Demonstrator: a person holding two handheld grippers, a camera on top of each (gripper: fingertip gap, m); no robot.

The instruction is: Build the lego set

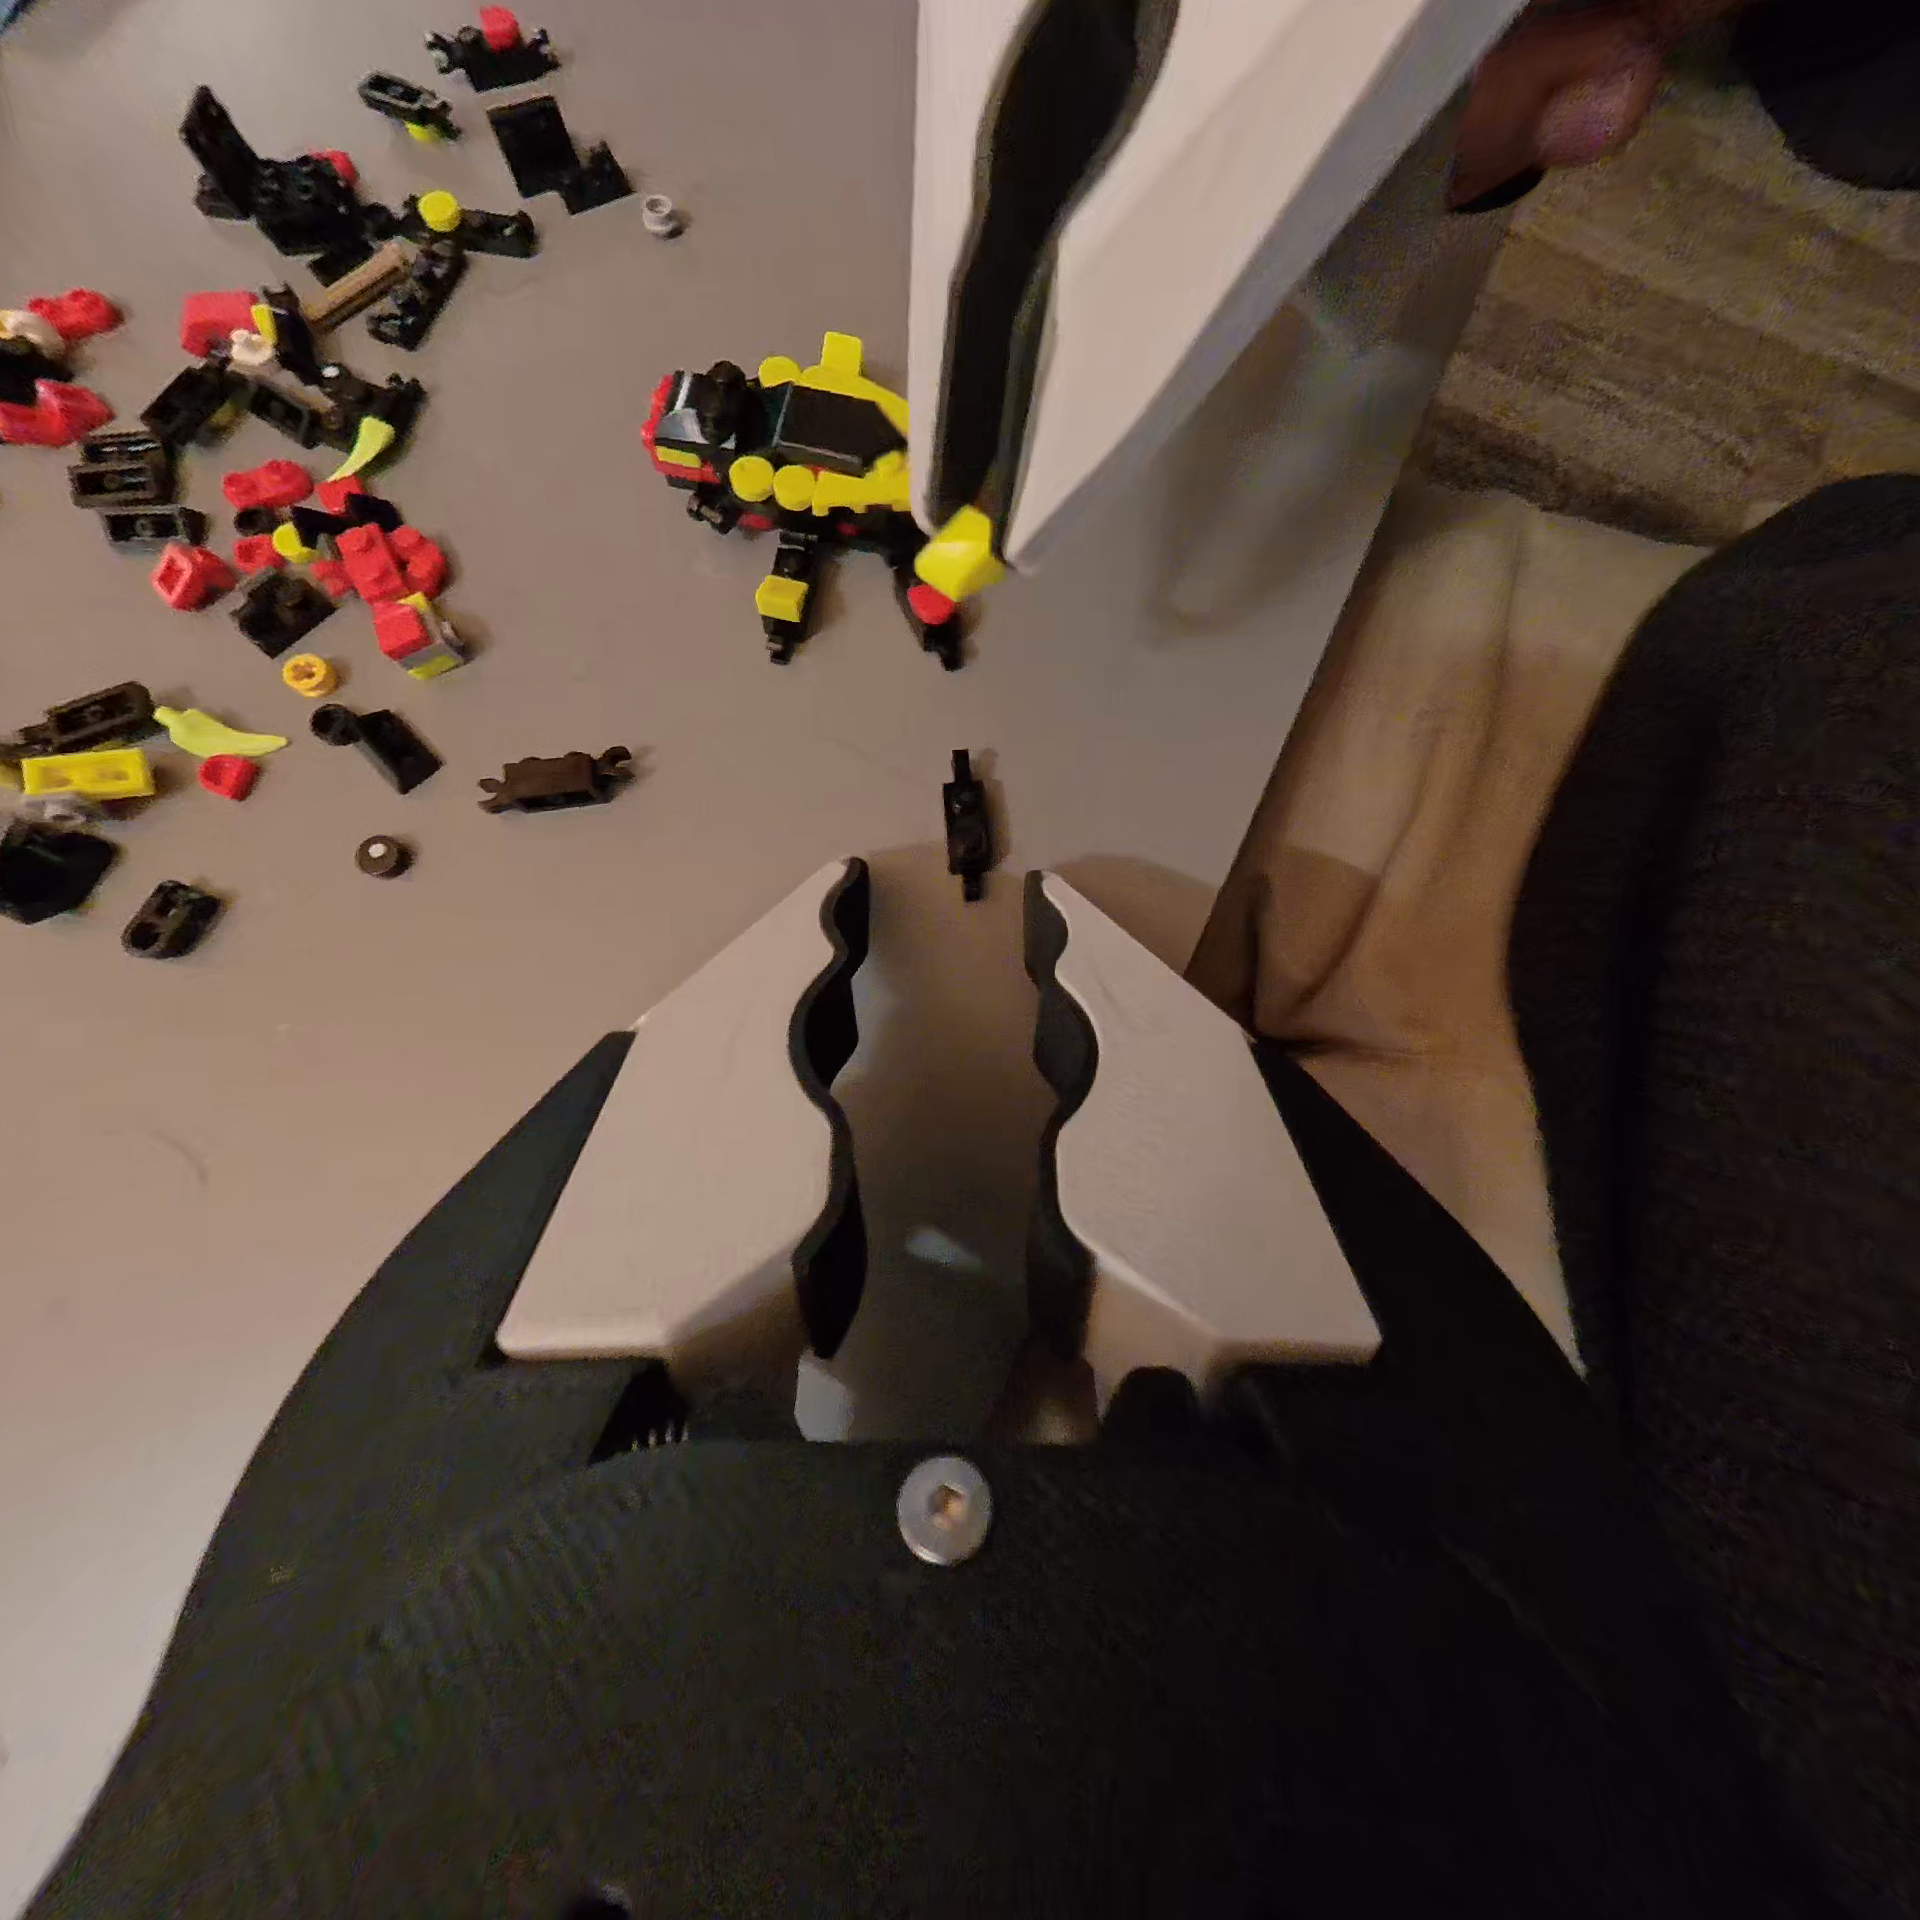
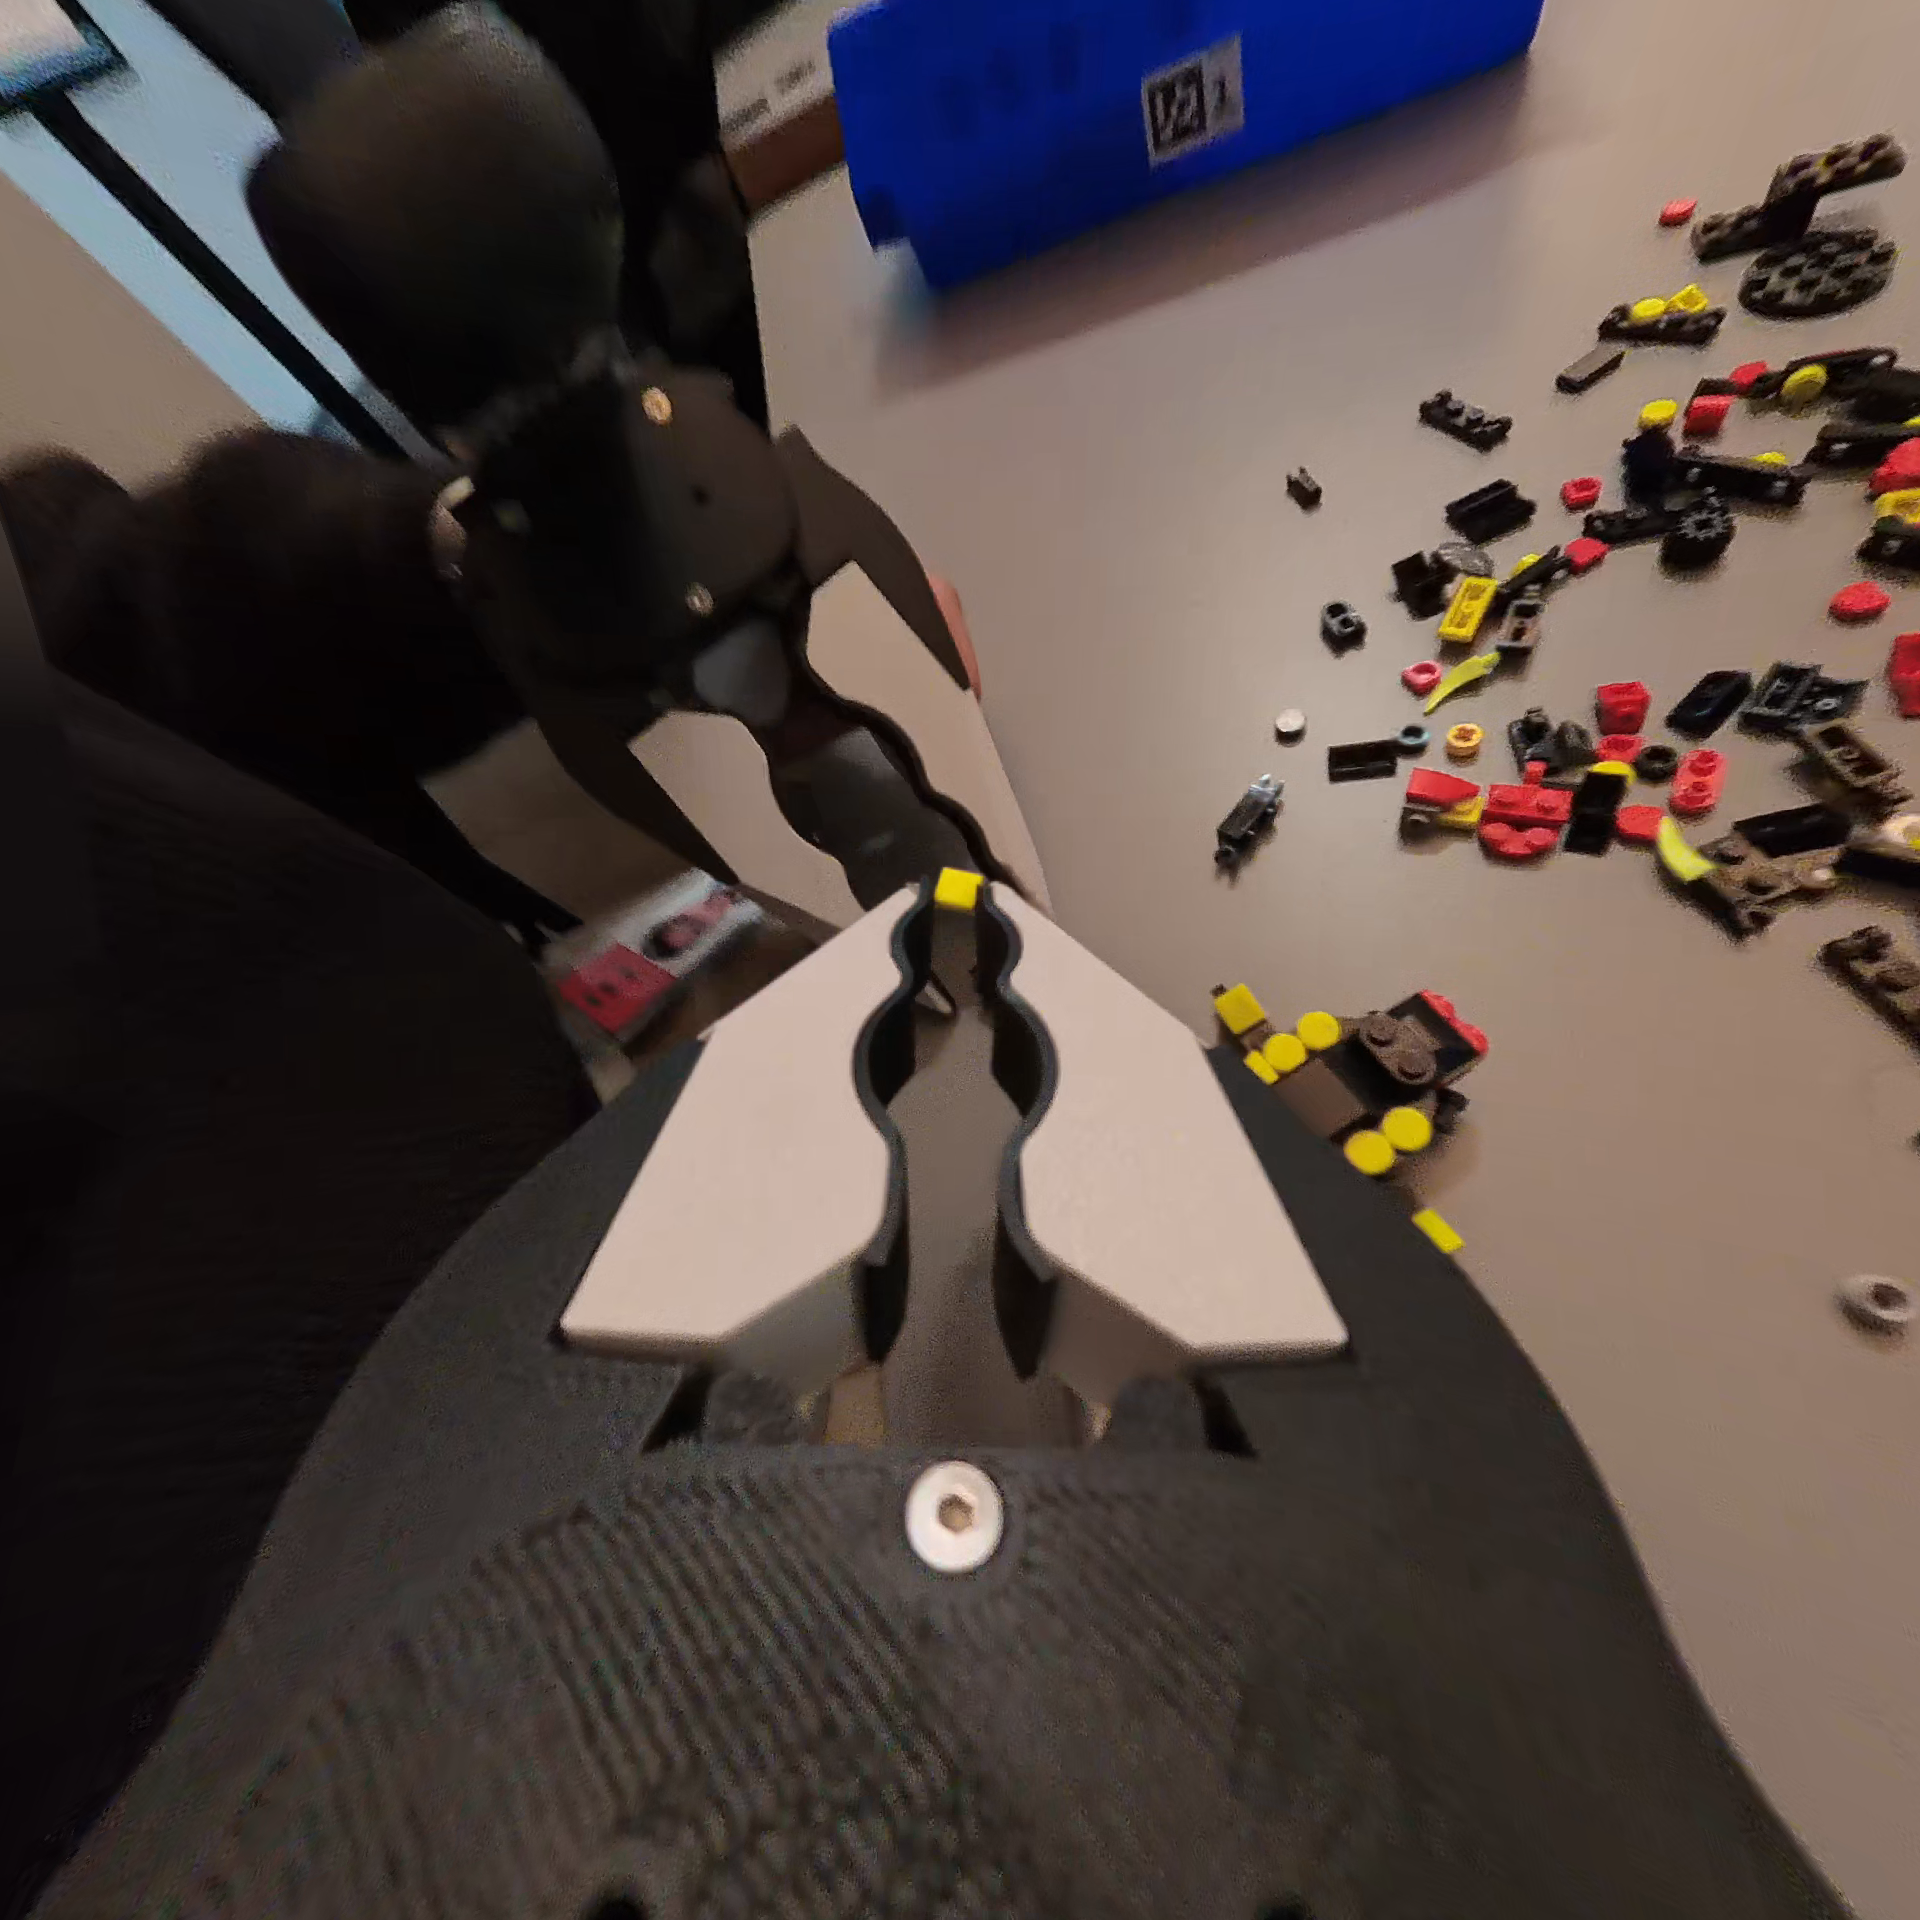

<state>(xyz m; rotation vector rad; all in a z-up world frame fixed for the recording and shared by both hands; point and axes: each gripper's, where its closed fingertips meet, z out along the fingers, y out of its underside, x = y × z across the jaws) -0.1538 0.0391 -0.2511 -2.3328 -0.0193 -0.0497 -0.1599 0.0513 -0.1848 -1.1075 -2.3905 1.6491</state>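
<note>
On the grey tabletop (image 1: 644, 1039) we see a blue bin (image 2: 1174, 114), scattered loose bricks (image 1: 281, 499) and our half-built model (image 1: 790, 447). Our left gripper (image 1: 945, 883) hovers spread above a small black piece (image 1: 968, 816); our right gripper (image 2: 958, 896) pinches a yellow brick (image 2: 958, 890) just beside the model.

You are working at a plain grey counter (image 1: 312, 1195) under warm, dim indoor light. Off its edge at three o'clock, beige carpet (image 1: 1662, 343) is showing. At twelve o'clock in the right wrist view, a blue bin (image 2: 1039, 135) is sitting on the counter.
</note>
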